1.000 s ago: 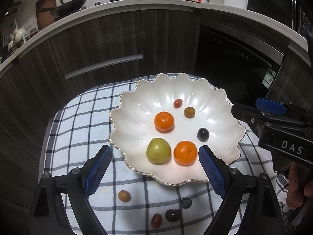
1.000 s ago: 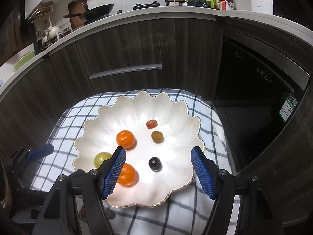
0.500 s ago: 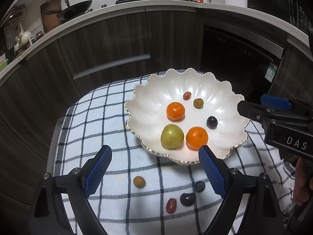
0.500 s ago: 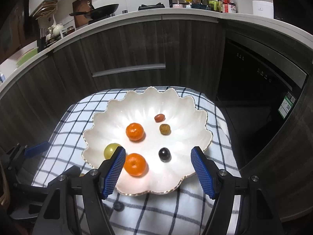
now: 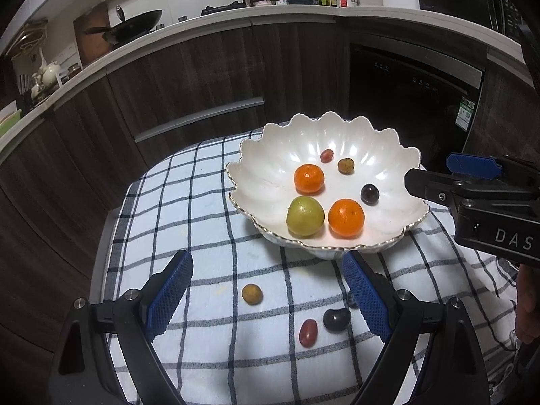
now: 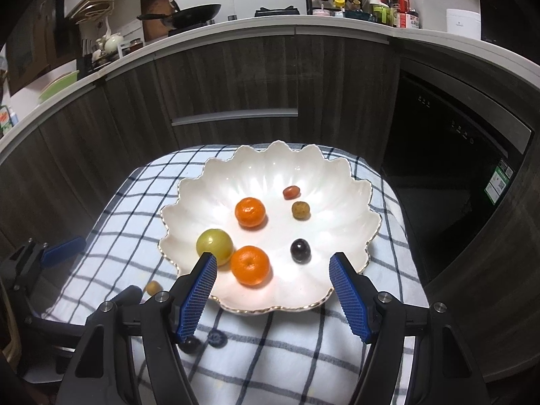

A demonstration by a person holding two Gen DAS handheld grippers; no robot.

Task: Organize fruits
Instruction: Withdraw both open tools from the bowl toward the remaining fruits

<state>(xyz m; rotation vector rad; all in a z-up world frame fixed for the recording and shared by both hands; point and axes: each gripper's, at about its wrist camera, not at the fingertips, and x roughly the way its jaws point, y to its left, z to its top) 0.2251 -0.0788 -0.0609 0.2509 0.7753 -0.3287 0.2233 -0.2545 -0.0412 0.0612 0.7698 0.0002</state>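
Note:
A white scalloped bowl [image 5: 378,155] [image 6: 341,182] sits on a checked cloth. It holds two oranges [image 5: 346,217] [image 6: 250,265], a green fruit [image 5: 304,216] [image 6: 214,245], a dark grape [image 5: 370,194] [image 6: 300,250], a brown fruit [image 5: 345,165] and a red grape [image 5: 326,155]. On the cloth in front lie a small brown fruit [image 5: 251,293] [image 6: 152,287], a red grape [image 5: 307,332], a dark grape [image 5: 336,319] [image 6: 189,343] and a half-hidden blue one [image 5: 351,300] [image 6: 216,337]. My left gripper [image 5: 268,298] is open and empty above these loose fruits. My right gripper [image 6: 273,298] is open and empty over the bowl's near rim.
The checked cloth [image 5: 189,209] covers a small table with edges close on all sides. Dark wood cabinets [image 5: 189,77] and a black oven [image 5: 411,101] stand behind. A counter with a wok [image 6: 189,11] and bottles runs across the back.
Both grippers have pulled back from the bowl. The left one moved back and left, so the loose fruits on the cloth now lie between its fingers. No fruit moved.

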